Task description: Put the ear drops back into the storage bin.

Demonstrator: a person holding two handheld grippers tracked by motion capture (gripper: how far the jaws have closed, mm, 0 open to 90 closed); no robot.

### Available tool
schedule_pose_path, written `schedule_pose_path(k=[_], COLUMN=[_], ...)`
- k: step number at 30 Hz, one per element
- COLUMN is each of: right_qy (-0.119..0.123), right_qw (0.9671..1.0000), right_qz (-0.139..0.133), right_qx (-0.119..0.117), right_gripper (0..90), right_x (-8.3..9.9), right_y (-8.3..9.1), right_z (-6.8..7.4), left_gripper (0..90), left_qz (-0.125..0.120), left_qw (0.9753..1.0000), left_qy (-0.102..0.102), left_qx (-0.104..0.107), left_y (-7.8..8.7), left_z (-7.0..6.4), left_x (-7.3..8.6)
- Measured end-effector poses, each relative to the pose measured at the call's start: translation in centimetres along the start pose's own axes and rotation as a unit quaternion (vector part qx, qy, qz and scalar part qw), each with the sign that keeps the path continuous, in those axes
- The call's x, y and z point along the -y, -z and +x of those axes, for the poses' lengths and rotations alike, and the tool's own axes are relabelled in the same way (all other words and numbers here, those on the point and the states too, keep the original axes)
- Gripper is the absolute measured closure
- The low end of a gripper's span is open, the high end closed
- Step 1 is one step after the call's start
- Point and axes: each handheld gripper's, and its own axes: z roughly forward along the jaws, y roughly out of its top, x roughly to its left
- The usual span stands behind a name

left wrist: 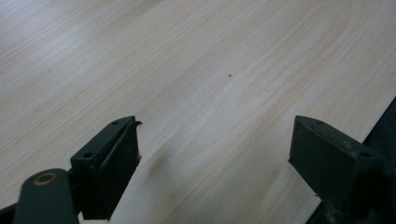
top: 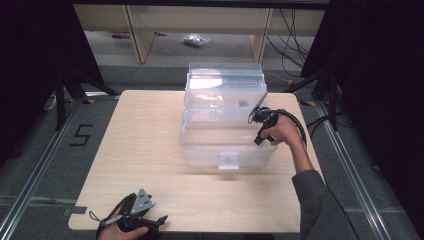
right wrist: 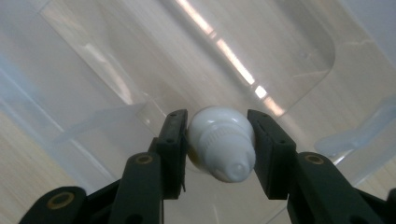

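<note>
A clear plastic storage box (top: 225,150) stands in the middle of the table with its lid (top: 225,80) tipped up at the back. My right gripper (top: 252,118) reaches over the box's right wall. In the right gripper view that gripper (right wrist: 217,117) is shut on a small white rounded bottle (right wrist: 222,144), nozzle end toward the camera, above the clear box floor (right wrist: 261,42). My left gripper (top: 159,220) rests at the table's front left edge. Its jaws (left wrist: 215,123) stand wide open over bare wood with nothing between them.
The light wooden table (top: 145,130) has bare wood left of and in front of the box. Black stand legs (top: 65,85) flank the table on both sides. Cables (top: 292,35) and a small bag (top: 196,40) lie on the floor behind.
</note>
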Motion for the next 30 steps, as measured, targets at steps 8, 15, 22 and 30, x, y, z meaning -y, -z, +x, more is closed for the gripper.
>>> schedule_pose_path(k=[8, 15, 22, 30], right_qy=[-0.006, -0.016, -0.015, -0.007], right_qw=[0.9999, 0.9996, 0.9994, 0.9996], right_qz=[0.011, 0.025, 0.03, 0.027], right_qx=[0.0, -0.001, -0.003, -0.005], right_gripper=[60.1, 60.1, 60.1, 60.1], right_x=[-0.1, -0.3, -0.4, -0.5], right_y=[-0.8, -1.5, -2.3, -2.7], right_z=[-0.2, 0.0, 0.1, 0.1], left_gripper=[15.4, 15.4, 15.4, 15.4], left_qz=[-0.002, -0.003, 0.002, 0.001], left_qw=[1.0, 1.0, 1.0, 1.0], left_qy=[0.009, 0.008, 0.002, 0.003], left_qx=[0.002, 0.003, 0.003, 0.004], left_y=[-0.1, 0.0, 0.0, 0.0], left_z=[-0.1, -0.1, -0.1, -0.1], left_x=[0.0, 0.0, 0.0, 0.0])
